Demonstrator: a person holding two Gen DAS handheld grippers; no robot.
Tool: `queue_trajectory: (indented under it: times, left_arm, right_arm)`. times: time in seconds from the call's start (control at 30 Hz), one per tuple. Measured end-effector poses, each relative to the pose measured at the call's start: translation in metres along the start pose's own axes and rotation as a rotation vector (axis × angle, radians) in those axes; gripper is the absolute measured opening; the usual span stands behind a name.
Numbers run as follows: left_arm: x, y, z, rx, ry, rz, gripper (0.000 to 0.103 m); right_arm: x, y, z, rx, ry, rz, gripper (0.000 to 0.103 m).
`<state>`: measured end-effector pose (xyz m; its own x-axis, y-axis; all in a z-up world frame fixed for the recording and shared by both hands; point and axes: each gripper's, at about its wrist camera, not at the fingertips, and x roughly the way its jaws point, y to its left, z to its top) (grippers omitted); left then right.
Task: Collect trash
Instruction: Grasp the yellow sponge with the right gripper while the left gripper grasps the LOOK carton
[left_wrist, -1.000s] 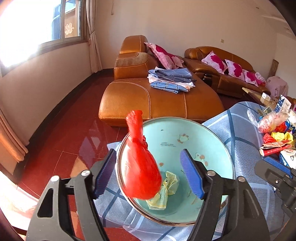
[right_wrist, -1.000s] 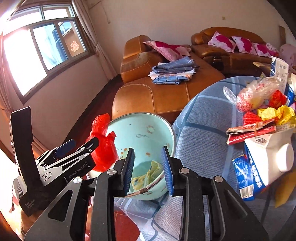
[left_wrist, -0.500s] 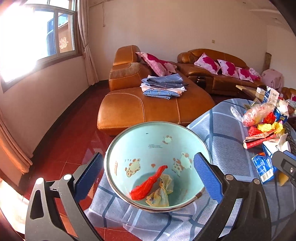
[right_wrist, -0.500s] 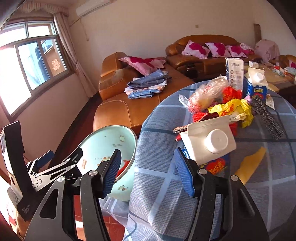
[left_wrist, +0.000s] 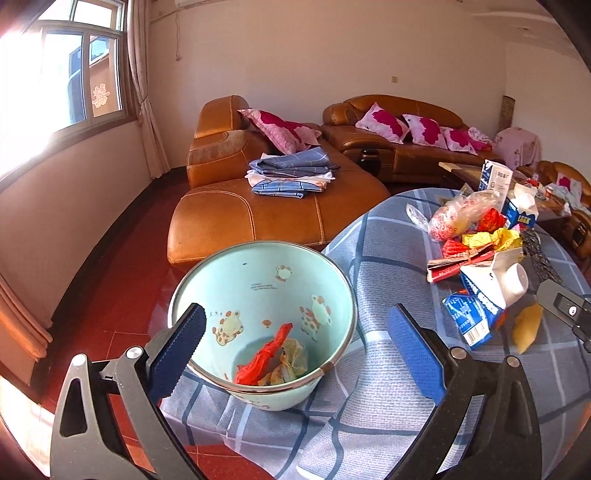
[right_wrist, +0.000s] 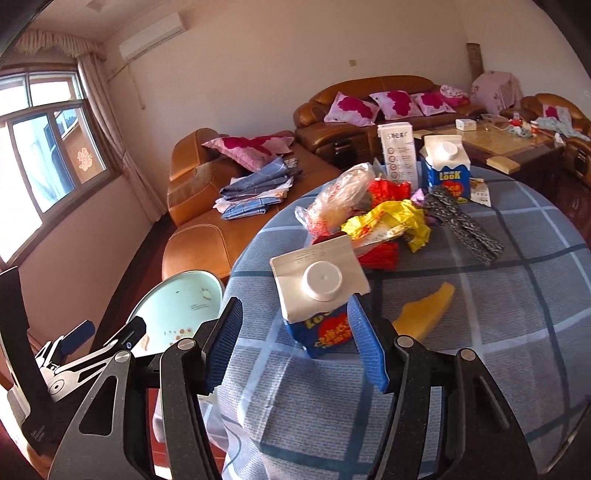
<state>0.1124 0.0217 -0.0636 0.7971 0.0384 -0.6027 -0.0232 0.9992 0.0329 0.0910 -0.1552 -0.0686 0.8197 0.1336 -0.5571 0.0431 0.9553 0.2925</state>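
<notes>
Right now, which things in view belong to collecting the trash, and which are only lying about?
Belong to the job:
- bin, holding a red bag
- lying carton in front of the right claw
- yellow wrapper
- clear bag
- left claw, open

Just lying about:
- folded cloths
- pink pillows
- sofa

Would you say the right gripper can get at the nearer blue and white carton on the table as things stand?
Probably yes. The right gripper is open, and the nearer carton lies straight ahead between its fingers with nothing in front of it. The yellow scrap lies off to one side, clear of the approach.
</notes>
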Motion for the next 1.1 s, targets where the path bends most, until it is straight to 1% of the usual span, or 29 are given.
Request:
queue_trajectory:
  times: [0.07, 0.17, 0.2, 0.27, 0.33, 0.47, 0.53, 0.67, 0.77, 0.9, 1.0, 1.03, 1.07, 1.1]
  left_arm:
    - [-0.002, -0.008, -0.001, 0.012, 0.001, -0.018, 0.096]
    - [-0.003, -0.023, -0.005, 0.038, 0.007, -0.043, 0.096]
    - [-0.003, -0.029, -0.006, 0.047, 0.013, -0.062, 0.096]
    - [-0.003, -0.039, -0.009, 0.059, 0.022, -0.100, 0.096]
    - [-0.003, -0.049, -0.011, 0.069, 0.029, -0.133, 0.095]
    - [0.000, -0.070, -0.017, 0.077, 0.049, -0.187, 0.094]
    - [0.001, -0.079, -0.021, 0.093, 0.052, -0.198, 0.094]
    - [0.006, -0.098, -0.029, 0.128, 0.061, -0.206, 0.094]
    - [0.010, -0.105, -0.033, 0.144, 0.076, -0.195, 0.094]
    - [0.014, -0.102, -0.032, 0.148, 0.080, -0.182, 0.094]
    - [0.016, -0.099, -0.032, 0.160, 0.076, -0.168, 0.094]
    - [0.017, -0.098, -0.032, 0.161, 0.076, -0.166, 0.094]
    - [0.018, -0.098, -0.032, 0.161, 0.078, -0.166, 0.094]
    - [0.020, -0.097, -0.031, 0.161, 0.080, -0.169, 0.093]
  right_arm:
    - [-0.004, -0.012, -0.001, 0.016, -0.009, -0.022, 0.059]
    - [-0.009, -0.032, -0.003, 0.029, -0.018, -0.079, 0.059]
    - [-0.009, -0.039, -0.004, 0.038, -0.016, -0.092, 0.059]
    - [-0.010, -0.057, -0.007, 0.076, -0.003, -0.110, 0.058]
    - [-0.010, -0.074, -0.010, 0.112, 0.004, -0.129, 0.054]
    - [-0.014, -0.094, -0.014, 0.136, 0.010, -0.159, 0.053]
    - [-0.012, -0.103, -0.017, 0.139, 0.032, -0.175, 0.053]
    - [-0.006, -0.118, -0.024, 0.180, 0.066, -0.170, 0.053]
    - [0.004, -0.117, -0.021, 0.189, 0.088, -0.126, 0.053]
    - [0.029, -0.106, -0.015, 0.170, 0.119, -0.114, 0.053]
    - [0.057, -0.101, -0.012, 0.194, 0.185, -0.062, 0.053]
    - [0.066, -0.101, -0.012, 0.196, 0.210, -0.058, 0.045]
    - [0.072, -0.102, -0.011, 0.200, 0.229, -0.059, 0.044]
    - [0.072, -0.104, -0.011, 0.207, 0.224, -0.051, 0.041]
